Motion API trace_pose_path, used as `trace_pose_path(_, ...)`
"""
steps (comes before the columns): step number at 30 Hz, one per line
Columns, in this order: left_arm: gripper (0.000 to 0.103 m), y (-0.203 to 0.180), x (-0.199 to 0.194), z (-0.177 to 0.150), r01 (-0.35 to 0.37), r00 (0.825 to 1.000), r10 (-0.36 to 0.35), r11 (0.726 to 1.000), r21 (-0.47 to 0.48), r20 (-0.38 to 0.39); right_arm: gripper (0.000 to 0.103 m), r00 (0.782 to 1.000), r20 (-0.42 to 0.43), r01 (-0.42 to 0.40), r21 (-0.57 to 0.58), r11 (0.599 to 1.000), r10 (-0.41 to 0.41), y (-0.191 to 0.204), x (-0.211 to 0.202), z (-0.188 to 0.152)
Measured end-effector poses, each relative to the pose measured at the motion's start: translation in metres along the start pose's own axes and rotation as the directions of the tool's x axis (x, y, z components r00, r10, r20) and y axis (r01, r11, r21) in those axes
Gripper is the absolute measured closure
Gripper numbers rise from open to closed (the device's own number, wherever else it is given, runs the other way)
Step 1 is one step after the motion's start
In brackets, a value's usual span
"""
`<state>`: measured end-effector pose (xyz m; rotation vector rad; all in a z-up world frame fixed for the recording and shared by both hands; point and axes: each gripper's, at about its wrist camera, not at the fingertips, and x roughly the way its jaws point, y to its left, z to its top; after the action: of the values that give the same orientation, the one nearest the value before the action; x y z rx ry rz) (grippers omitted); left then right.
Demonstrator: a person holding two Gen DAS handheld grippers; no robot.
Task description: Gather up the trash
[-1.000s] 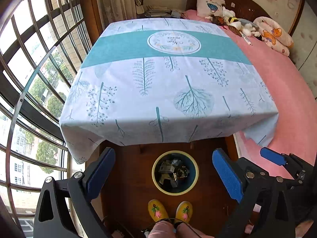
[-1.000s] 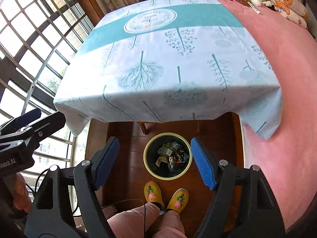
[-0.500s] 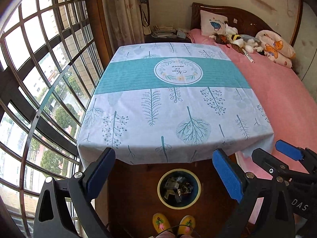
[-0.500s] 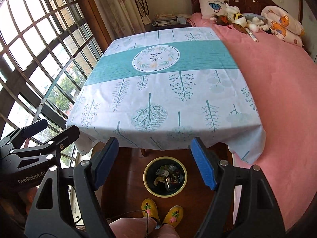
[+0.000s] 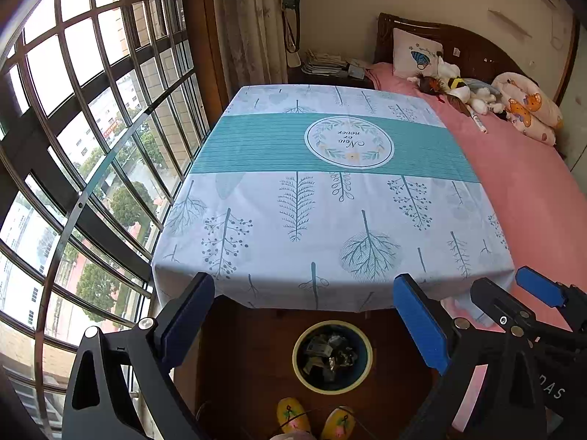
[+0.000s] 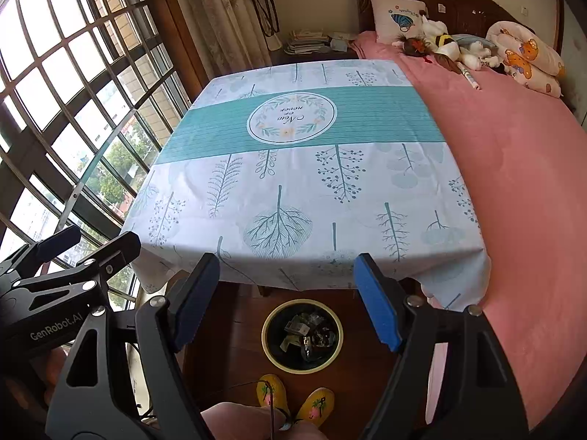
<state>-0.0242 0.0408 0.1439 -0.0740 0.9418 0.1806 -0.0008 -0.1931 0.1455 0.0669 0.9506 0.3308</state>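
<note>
A round bin point(image 5: 332, 355) with a yellow rim stands on the wooden floor under the table's near edge, holding crumpled wrappers and other trash point(image 6: 306, 335). My left gripper point(image 5: 304, 322) hangs open above and in front of the bin, nothing between its blue pads. My right gripper point(image 6: 288, 302) is open too, empty, framing the same bin point(image 6: 303, 334). The table point(image 5: 330, 201) carries a white and teal cloth with a leaf print; no trash shows on it. Each gripper appears at the edge of the other's view.
A barred window point(image 5: 91, 146) runs along the left. A pink bed point(image 6: 521, 168) with pillows and plush toys point(image 6: 451, 46) flanks the table on the right. A person's yellow slippers point(image 6: 293, 399) stand just behind the bin. Papers lie on a nightstand point(image 5: 326, 64) at the back.
Both grippers have risen and tilted up: the table top now fills the views and the bin sits lower and smaller. Both stay open and empty.
</note>
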Motion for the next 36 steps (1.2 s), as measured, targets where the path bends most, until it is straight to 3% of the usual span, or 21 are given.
trace_pose_path(17, 0.005, 0.003, 0.005, 0.002, -0.040, 0.999, 0.040, 0.999, 0.009, 0.003, 0.029, 1.000, -0.008, -0.011, -0.007, 1.000, 0.011, 0.006, 0.010, 0.003)
trace_pose_path(36, 0.006, 0.004, 0.011, 0.000, -0.039, 0.999, 0.039, 0.999, 0.013, -0.013, 0.029, 0.999, -0.027, -0.018, -0.006, 1.000, 0.018, -0.003, 0.020, 0.002)
